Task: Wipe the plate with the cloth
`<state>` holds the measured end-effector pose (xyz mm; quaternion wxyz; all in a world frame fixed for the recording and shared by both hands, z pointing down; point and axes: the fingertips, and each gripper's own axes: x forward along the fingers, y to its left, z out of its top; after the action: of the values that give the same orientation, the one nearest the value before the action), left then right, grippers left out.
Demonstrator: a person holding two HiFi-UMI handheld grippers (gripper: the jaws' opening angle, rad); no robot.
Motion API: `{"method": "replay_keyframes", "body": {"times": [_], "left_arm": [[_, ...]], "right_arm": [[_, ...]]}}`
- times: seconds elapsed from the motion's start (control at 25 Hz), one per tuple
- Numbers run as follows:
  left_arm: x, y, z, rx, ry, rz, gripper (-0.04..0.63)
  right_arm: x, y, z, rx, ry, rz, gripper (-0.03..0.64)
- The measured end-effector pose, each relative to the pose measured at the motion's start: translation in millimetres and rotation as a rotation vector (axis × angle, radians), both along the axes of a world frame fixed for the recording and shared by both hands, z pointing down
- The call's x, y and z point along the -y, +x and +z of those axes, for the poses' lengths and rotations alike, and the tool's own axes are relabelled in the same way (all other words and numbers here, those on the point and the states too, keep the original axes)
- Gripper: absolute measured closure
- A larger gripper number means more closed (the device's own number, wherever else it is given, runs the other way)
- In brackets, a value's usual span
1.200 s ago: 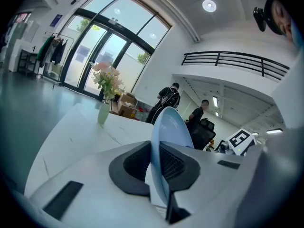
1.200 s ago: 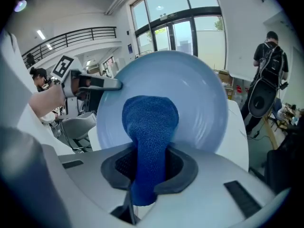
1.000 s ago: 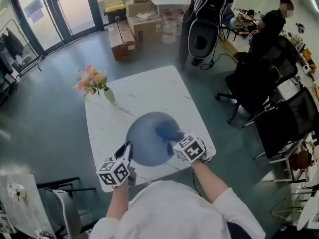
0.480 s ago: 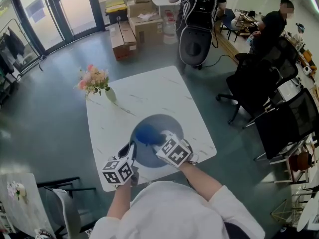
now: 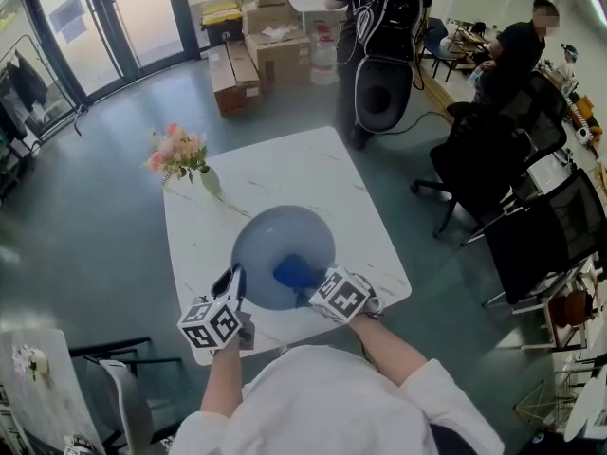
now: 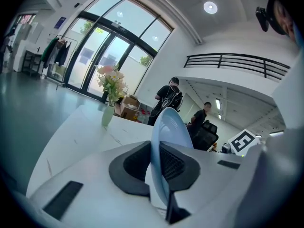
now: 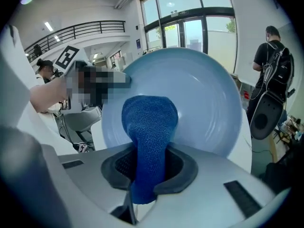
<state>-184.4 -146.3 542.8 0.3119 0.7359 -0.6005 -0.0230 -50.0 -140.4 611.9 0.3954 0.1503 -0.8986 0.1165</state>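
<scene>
A light blue plate (image 5: 283, 240) is held tilted over the white marble table (image 5: 285, 173). My left gripper (image 5: 234, 281) is shut on its left rim; in the left gripper view the plate (image 6: 168, 127) shows edge-on between the dark pads of the left gripper (image 6: 159, 163). My right gripper (image 5: 313, 281) is shut on a folded blue cloth (image 5: 296, 271), which presses on the plate's lower middle. In the right gripper view the cloth (image 7: 149, 127) sticks out of the right gripper (image 7: 149, 167) against the plate's face (image 7: 204, 99).
A vase of pink flowers (image 5: 180, 156) stands at the table's far left corner. Beyond the table are cardboard boxes (image 5: 261, 45) and a standing person with a black backpack (image 5: 384, 55). Black office chairs (image 5: 493, 159) are at the right, a grey chair (image 5: 114, 387) at the near left.
The right gripper swept the cloth across the plate, from its right side to the left, then back toward the lower middle. The plate's tilt shifted slightly; the left grip stayed.
</scene>
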Motion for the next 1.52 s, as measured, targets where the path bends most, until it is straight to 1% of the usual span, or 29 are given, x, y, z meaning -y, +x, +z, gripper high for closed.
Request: {"method": "replay_keyframes", "body": {"times": [0.16,0.28,0.36,0.56,0.68,0.76,0.88,1.0,1.08,1.2,1.32,1.44,1.52], "left_arm": [[-3.5,3.1,-0.6,0.007,0.002,0.014,0.549],[-7.4,9.0,3.1,0.005,-0.004,0.03,0.549],[-8.8,12.8,4.9,0.01,-0.008,0.043,0.549],[-12.7,26.1,4.4,0.07,-0.019,0.103,0.549],[-14.3,32.8,8.4,0.098,-0.028,0.128,0.549],[-13.9,35.4,10.2,0.113,-0.031,0.138,0.549],[-8.6,38.7,11.1,0.125,-0.032,0.146,0.549],[-2.8,38.5,10.2,0.129,-0.027,0.146,0.549],[-0.4,34.1,8.9,0.121,-0.022,0.134,0.549],[2.6,22.1,5.5,0.091,-0.012,0.093,0.549],[7.4,8.8,-0.9,0.074,0.003,0.054,0.549],[10.7,-2.2,-6.6,0.073,0.018,0.029,0.549],[11.0,-7.8,-8.7,0.072,0.023,0.018,0.549]], "right_arm": [[25.8,28.4,-1.7,-0.009,0.008,0.109,0.532],[43.7,42.0,-8.4,0.006,0.022,0.174,0.532],[53.2,46.1,-14.2,0.01,0.042,0.194,0.532],[71.8,42.7,-36.4,0.023,0.117,0.213,0.532],[72.1,22.7,-50.5,0.055,0.153,0.175,0.532],[62.0,2.3,-57.0,0.091,0.144,0.121,0.532],[35.9,-28.2,-58.8,0.134,0.093,0.017,0.532],[7.7,-51.3,-50.0,0.14,0.044,-0.069,0.532],[-7.5,-60.1,-44.4,0.147,0.011,-0.095,0.532],[-25.9,-64.3,-35.3,0.15,-0.044,-0.116,0.532],[-40.0,-59.5,-18.1,0.096,-0.089,-0.161,0.532],[-46.2,-45.9,2.7,-0.009,-0.099,-0.216,0.532],[-44.0,-34.2,11.1,-0.074,-0.094,-0.232,0.532]]}}
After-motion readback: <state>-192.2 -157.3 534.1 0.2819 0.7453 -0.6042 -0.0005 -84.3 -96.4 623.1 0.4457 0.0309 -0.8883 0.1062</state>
